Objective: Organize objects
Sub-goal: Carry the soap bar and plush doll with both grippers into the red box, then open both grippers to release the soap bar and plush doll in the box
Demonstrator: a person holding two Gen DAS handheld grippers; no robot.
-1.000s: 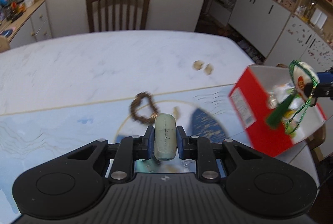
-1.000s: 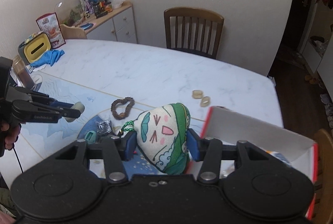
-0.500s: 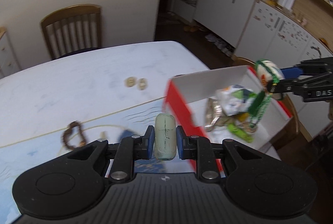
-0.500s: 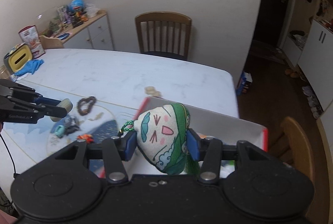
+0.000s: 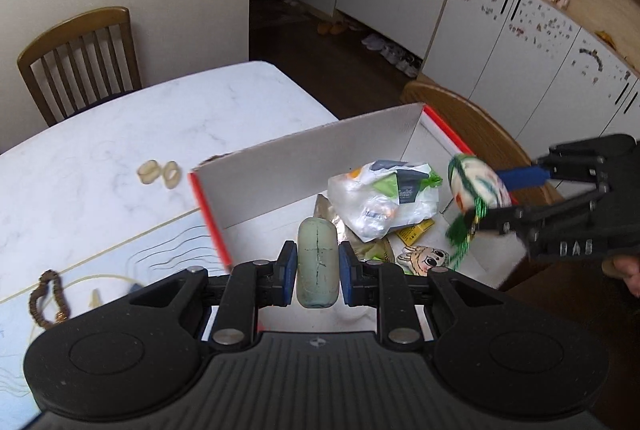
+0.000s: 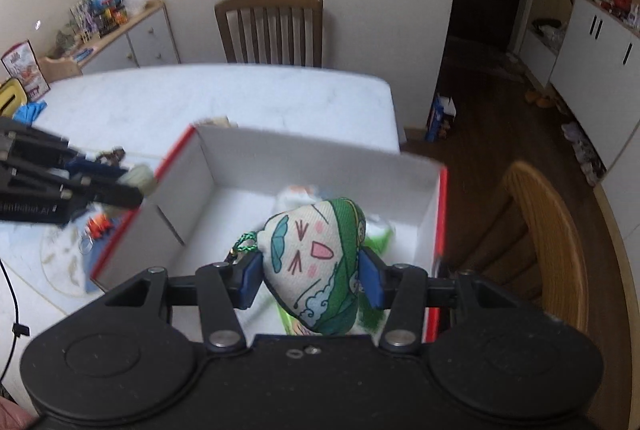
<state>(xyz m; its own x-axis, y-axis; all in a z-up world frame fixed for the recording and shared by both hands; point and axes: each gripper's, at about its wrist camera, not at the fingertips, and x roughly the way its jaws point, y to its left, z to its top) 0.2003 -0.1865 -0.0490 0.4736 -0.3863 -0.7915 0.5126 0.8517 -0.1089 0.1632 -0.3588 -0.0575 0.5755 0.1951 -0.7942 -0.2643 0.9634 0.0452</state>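
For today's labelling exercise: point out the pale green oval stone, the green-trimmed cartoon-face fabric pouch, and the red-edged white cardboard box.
Pale green oval stone [image 5: 317, 262], left wrist view, cracked front face.
Green-trimmed cartoon-face fabric pouch [image 6: 316, 258], right wrist view, printed face.
Red-edged white cardboard box [image 5: 312, 166], left wrist view, inner wall.

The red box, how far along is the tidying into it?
Done: packets already lie in the red box. In hand: the left gripper holds a pale green roll and the right gripper a plush sachet, both over the box. Left: the bead bracelet and two rings on the table.
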